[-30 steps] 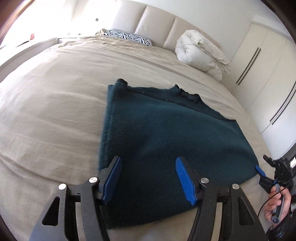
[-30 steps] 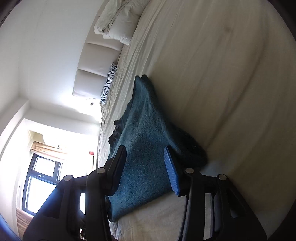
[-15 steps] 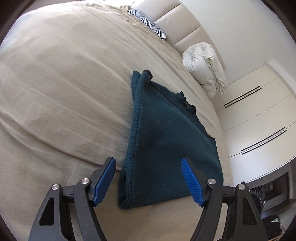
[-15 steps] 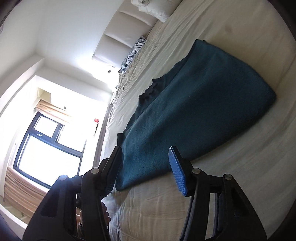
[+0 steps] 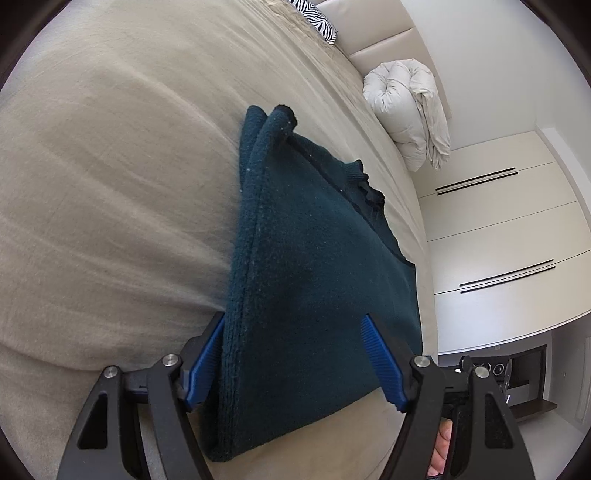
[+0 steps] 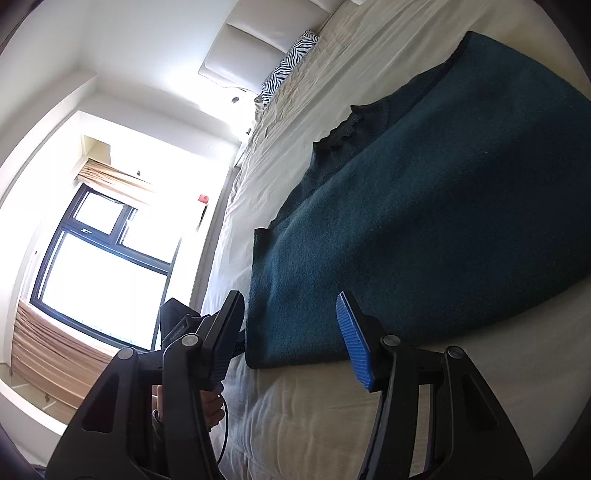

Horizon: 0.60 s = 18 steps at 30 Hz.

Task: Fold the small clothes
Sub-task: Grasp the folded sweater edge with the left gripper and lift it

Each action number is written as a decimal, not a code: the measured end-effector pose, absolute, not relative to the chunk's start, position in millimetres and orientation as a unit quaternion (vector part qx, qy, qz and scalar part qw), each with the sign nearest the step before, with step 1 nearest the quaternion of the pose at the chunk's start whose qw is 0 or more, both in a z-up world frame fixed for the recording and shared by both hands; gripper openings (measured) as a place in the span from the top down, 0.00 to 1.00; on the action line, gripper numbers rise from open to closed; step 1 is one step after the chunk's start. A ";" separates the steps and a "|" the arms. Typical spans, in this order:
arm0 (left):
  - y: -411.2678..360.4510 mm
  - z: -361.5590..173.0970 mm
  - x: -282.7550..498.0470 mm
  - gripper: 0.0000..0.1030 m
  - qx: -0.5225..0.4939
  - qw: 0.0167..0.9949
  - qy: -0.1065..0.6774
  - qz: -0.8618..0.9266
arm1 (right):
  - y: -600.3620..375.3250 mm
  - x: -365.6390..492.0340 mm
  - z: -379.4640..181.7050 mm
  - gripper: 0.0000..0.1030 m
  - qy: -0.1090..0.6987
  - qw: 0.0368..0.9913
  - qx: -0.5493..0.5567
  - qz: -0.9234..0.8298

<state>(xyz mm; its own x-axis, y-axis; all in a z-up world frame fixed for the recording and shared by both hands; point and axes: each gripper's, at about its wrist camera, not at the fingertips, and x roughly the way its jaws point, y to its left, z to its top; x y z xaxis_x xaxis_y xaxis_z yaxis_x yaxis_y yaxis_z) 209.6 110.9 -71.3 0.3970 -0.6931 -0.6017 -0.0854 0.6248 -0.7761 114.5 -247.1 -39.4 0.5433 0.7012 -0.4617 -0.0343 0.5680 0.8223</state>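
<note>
The left tongs (image 5: pixel 295 363) were seen released, the blue pads set apart at either side of the folded edge of the dark teal garment (image 5: pixel 314 280), not pressed on it. The right tongs (image 6: pixel 295 338) were also released, at the garment's near corner. The garment was laid flat on the beige bed (image 5: pixel 110 166), well apart from a rolled white duvet (image 5: pixel 402 110).

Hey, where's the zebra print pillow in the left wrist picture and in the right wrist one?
Left wrist: zebra pillow at the top edge, right of centre, against the headboard.
Right wrist: zebra pillow near the top centre, beside the headboard.
Shared landmark: the dark teal garment lying on the bed in both.
</note>
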 end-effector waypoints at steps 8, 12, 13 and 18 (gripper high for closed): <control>118.4 -89.3 202.6 0.74 -0.425 0.715 0.516 -0.206 | -187.5 175.0 -41.6 0.50 0.460 0.765 0.361 0.268; 129.6 -94.5 198.3 0.84 -0.449 0.708 0.505 -0.202 | -150.2 209.2 -51.2 0.50 0.485 0.744 0.359 0.286; 131.1 -95.5 197.1 0.84 -0.452 0.708 0.504 -0.201 | -140.5 216.9 -53.7 0.50 0.489 0.737 0.361 0.295; 134.7 -99.9 194.3 0.86 -0.461 0.706 0.499 -0.201 | -108.4 253.6 -80.5 0.50 0.532 0.719 0.344 0.286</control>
<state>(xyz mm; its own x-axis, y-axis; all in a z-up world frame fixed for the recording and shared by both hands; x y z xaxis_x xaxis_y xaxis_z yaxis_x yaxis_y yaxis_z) 194.3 134.7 -99.9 0.4221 -0.7434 -0.5188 -0.1762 0.4941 -0.8514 253.6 -108.4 -80.5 0.2703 0.7770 -0.5685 -0.0461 0.6003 0.7985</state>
